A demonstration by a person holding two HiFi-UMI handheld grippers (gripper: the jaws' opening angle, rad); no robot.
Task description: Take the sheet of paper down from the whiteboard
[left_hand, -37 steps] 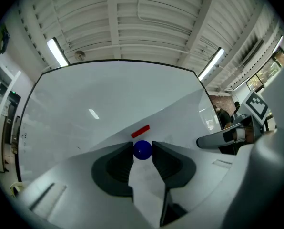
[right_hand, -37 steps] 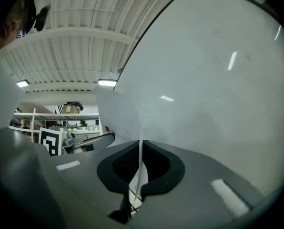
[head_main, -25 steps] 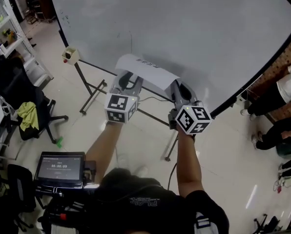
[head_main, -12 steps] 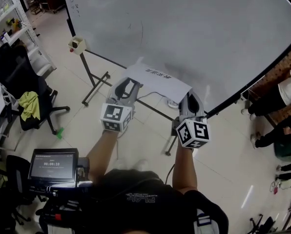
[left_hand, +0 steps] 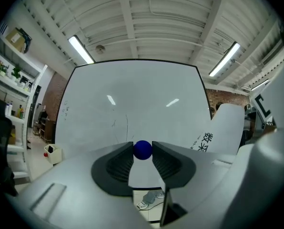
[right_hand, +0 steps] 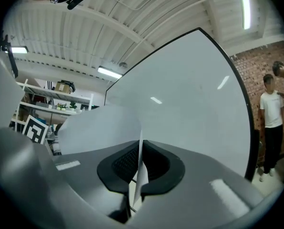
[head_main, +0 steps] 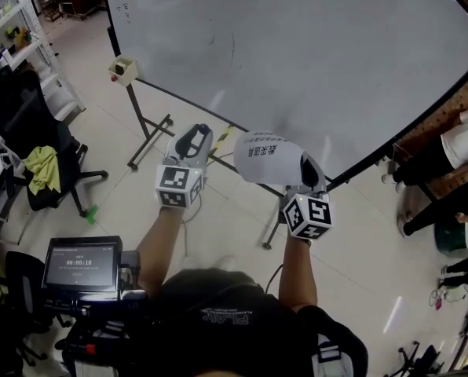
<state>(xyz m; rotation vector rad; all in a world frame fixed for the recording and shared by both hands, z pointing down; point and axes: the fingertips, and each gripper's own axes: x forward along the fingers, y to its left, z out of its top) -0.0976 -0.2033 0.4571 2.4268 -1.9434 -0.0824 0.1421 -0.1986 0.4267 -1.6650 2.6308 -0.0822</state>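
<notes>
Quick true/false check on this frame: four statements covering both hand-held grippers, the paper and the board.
1. The right hand-held gripper is clamped on the sheet of paper. True.
2. The left hand-held gripper is empty. False: a blue ball sits between its jaws.
3. The sheet lies flat on the board. False: it curls clear of the whiteboard.
4. A yellow-green cloth lies on the black chair. True.

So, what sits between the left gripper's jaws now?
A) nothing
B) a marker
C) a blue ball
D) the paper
C: the left gripper pinches a blue ball between its jaws, while the paper is clamped in the right gripper.
</notes>
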